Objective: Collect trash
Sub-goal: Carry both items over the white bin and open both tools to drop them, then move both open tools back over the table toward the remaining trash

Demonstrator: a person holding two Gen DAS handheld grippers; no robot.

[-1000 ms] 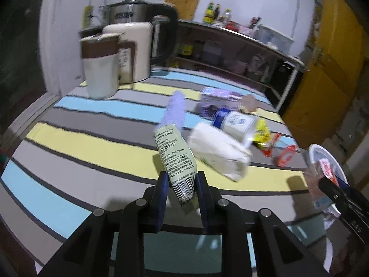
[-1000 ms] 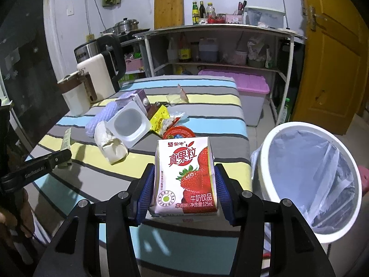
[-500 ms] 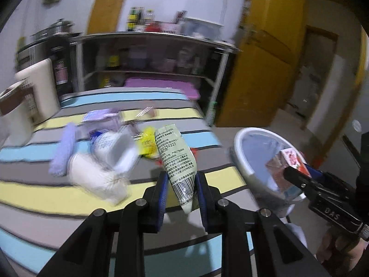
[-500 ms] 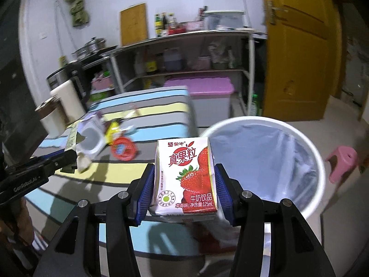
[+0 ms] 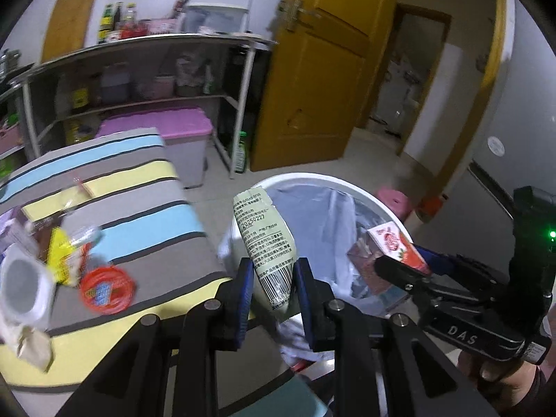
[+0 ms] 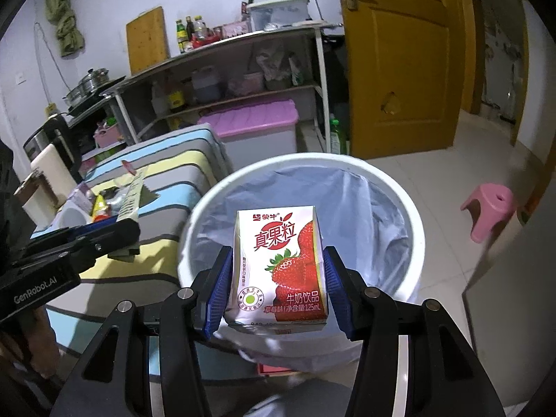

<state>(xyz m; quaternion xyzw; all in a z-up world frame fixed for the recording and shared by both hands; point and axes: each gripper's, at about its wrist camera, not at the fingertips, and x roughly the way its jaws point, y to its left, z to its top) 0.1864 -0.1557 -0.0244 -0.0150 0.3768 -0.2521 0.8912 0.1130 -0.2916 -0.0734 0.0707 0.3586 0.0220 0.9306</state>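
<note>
- Two pieces of trash are being carried to the bin at once: a strawberry milk carton (image 6: 279,267) is being clamped between the pads of the right gripper (image 6: 278,285), and a pale green snack wrapper (image 5: 269,243) is being pinched upright by the left gripper (image 5: 272,288).
- Both loads are now being held over the white, bag-lined trash bin (image 6: 415,229); a second ago the wrapper was being held above the striped table (image 5: 146,191), with a kettle and mugs behind it.
- The carton, earlier being framed against the table edge with the bin off to the side, is now being shown squarely over the bin's mouth.
- Neither grip is being loosened: the jaws are being kept just as tight as before.
- Release is being judged the next step for both items.
- More litter is being left on the table, among it a red lid (image 5: 106,288) and a yellow wrapper (image 5: 60,253), so the job is being judged only partly done.
</note>
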